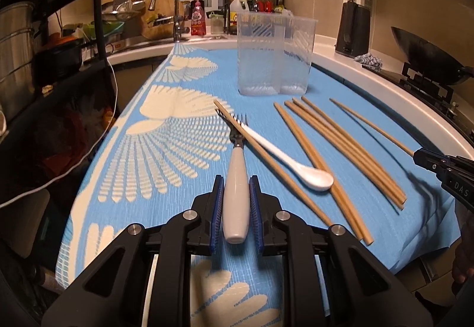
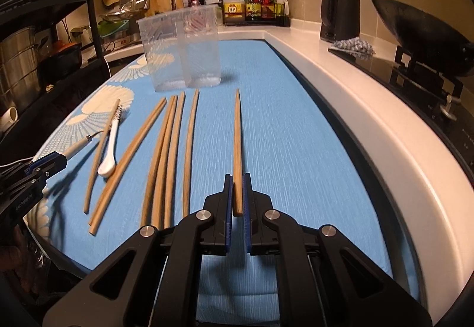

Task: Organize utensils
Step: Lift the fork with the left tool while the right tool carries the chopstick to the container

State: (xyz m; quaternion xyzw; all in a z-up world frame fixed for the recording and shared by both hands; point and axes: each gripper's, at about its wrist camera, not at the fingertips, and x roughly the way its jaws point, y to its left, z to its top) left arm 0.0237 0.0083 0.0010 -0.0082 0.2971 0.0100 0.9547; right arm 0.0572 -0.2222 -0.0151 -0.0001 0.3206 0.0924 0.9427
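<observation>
The left gripper (image 1: 236, 202) pinches the white handle of a fork (image 1: 237, 176), tines pointing ahead. Only the left view shows a chopstick and a white spoon (image 1: 291, 161) crossing those tines. The right gripper (image 2: 237, 193) clamps a lone chopstick (image 2: 237, 146) (butt end between pads); the clear holder (image 2: 180, 51) stands ahead-left.

A matt blue woven cloth with cream fan prints (image 1: 183, 149) covers the table. On it lie matt tan wooden chopsticks (image 1: 340, 149), a glossy white ceramic spoon (image 1: 314, 176), and at twelve o'clock a frosted clear plastic holder (image 1: 275, 51).
</observation>
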